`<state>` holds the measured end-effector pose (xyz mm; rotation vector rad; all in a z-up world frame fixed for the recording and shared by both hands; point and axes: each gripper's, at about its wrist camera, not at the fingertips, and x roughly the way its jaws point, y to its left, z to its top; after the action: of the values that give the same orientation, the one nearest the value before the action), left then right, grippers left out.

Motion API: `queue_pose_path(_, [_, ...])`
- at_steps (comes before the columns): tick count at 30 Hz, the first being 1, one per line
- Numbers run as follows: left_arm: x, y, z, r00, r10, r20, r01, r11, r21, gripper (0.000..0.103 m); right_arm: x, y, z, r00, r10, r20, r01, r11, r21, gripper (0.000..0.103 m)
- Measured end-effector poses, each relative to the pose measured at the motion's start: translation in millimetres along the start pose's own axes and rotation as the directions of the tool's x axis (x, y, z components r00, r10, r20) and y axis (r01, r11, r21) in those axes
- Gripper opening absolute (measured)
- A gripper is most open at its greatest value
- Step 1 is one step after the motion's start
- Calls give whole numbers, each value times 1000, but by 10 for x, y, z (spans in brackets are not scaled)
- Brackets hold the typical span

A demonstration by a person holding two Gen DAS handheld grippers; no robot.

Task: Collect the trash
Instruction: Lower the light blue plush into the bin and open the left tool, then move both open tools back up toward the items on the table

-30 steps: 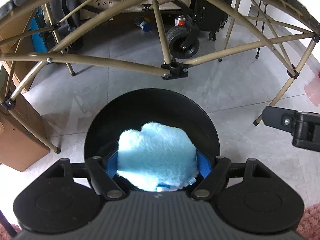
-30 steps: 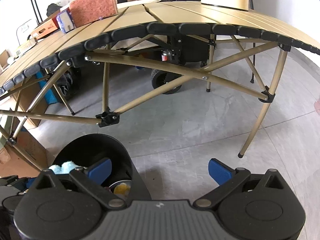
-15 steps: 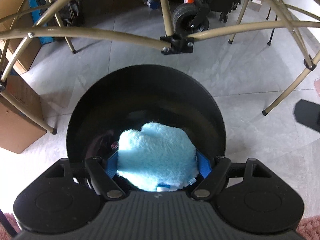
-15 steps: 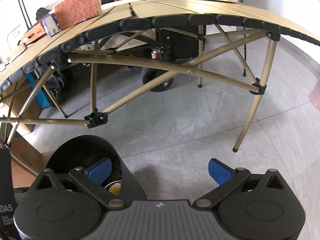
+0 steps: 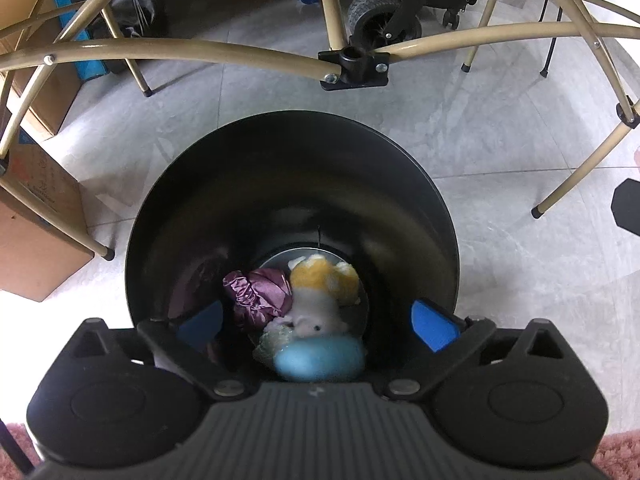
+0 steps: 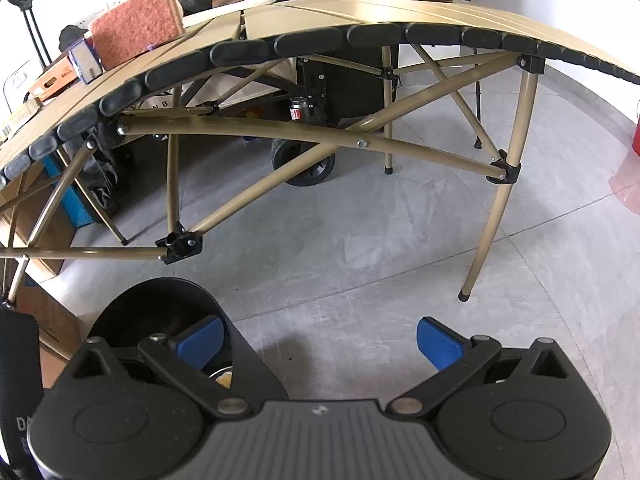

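A round black trash bin stands on the grey floor, straight below my left gripper. Its jaws are opening and stand wide apart over the bin's mouth with nothing pressed between the blue pads. The fluffy light-blue cloth lies at the bin's bottom, beside a crumpled purple piece and a yellow and white fluffy piece. In the right wrist view the same bin sits at lower left. My right gripper is open and empty, above bare floor just right of the bin.
A tan folding table with crossed metal legs spans the floor behind the bin. A cardboard box stands to the bin's left. A wheeled black cart is under the table. Pink carpet shows at the near corners.
My left gripper sank closer over the bin, then its jaws spread and the light-blue cloth dropped out of them to the bin's bottom. The right gripper stayed almost still and open.
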<state>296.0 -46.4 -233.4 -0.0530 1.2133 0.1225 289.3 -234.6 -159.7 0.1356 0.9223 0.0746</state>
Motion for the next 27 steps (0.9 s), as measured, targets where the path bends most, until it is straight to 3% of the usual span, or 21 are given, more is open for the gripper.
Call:
queue_pose_path(17, [-54,2,5,1000,-6,6,6,1000,3,103,10,2,1,1000,7,-5,-7,1000,8,103])
queue_pose_path(27, [-227,66,16,997,-15,76,16,1000,-10,103,-18,39,17,1000,19,8,-19,1000,8,103])
